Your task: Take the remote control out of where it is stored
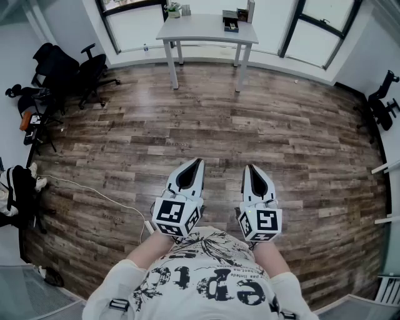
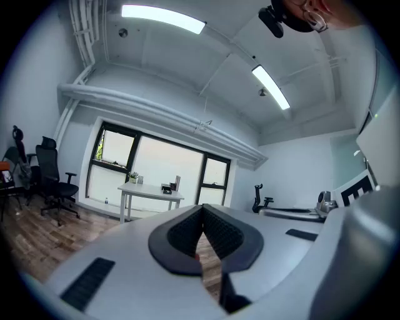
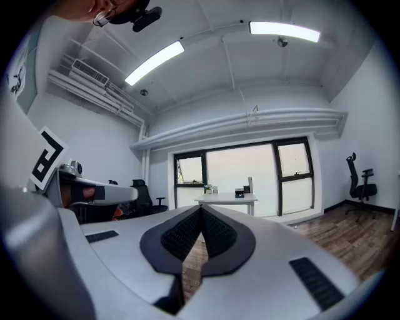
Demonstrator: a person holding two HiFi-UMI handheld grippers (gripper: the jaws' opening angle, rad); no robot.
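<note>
No remote control can be made out in any view. A white table [image 1: 206,30] stands far ahead by the windows, with a dark box [image 1: 230,22] and a small plant [image 1: 174,9] on it. My left gripper [image 1: 199,161] and right gripper [image 1: 250,167] are held side by side close to the person's chest, pointing toward the table over the wooden floor. Both are shut with nothing between the jaws. The left gripper view shows its closed tips [image 2: 202,209] with the table [image 2: 150,192] in the distance. In the right gripper view the closed tips [image 3: 201,209] point at the table [image 3: 226,199].
Black office chairs [image 1: 69,72] and a stand crowd the left wall. Another chair [image 1: 382,103] sits at the right wall. A white cable [image 1: 100,195] runs across the floor at the left, near a dark bag [image 1: 15,190]. Wooden floor stretches between me and the table.
</note>
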